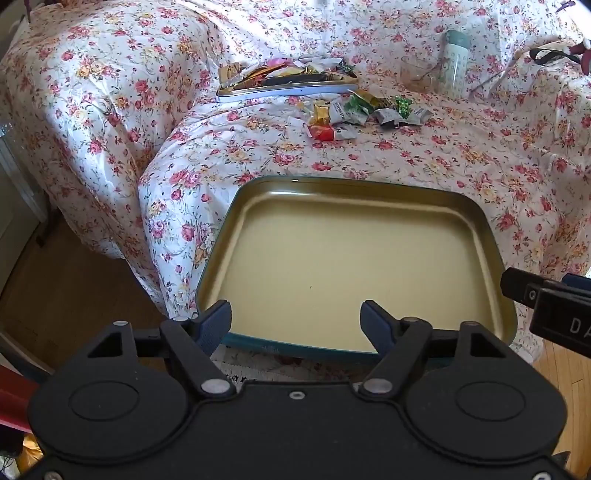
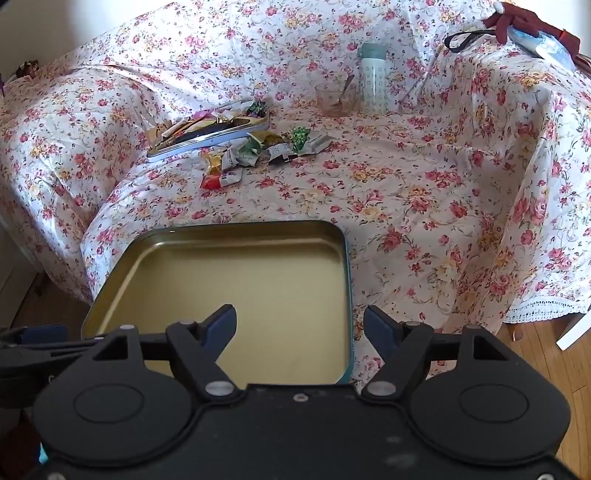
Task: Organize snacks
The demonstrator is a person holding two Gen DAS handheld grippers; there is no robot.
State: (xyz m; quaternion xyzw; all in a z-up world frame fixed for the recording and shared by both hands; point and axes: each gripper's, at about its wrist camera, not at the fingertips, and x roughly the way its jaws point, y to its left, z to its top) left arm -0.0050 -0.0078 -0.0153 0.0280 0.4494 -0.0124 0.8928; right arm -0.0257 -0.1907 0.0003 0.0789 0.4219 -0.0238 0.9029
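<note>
You had a white cloth (image 2: pixel 424 177) printed with pink and yellow roses draped over the whole table, with a lace hem hanging at its right edge. Beneath it lay a wooden plank floor (image 2: pixel 554 373), warm brown. Bright daylight fell across the left folds of the cloth, and a plain white wall (image 2: pixel 55 33) stood behind.

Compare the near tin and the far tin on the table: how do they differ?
The near tin is empty, with a bare gold floor; the far tin holds snack packets. The near tin has a teal rim and reaches the table's near edge; the far tin has a pale rim and sits tilted further back. Both are shallow rounded rectangular metal trays.
</note>
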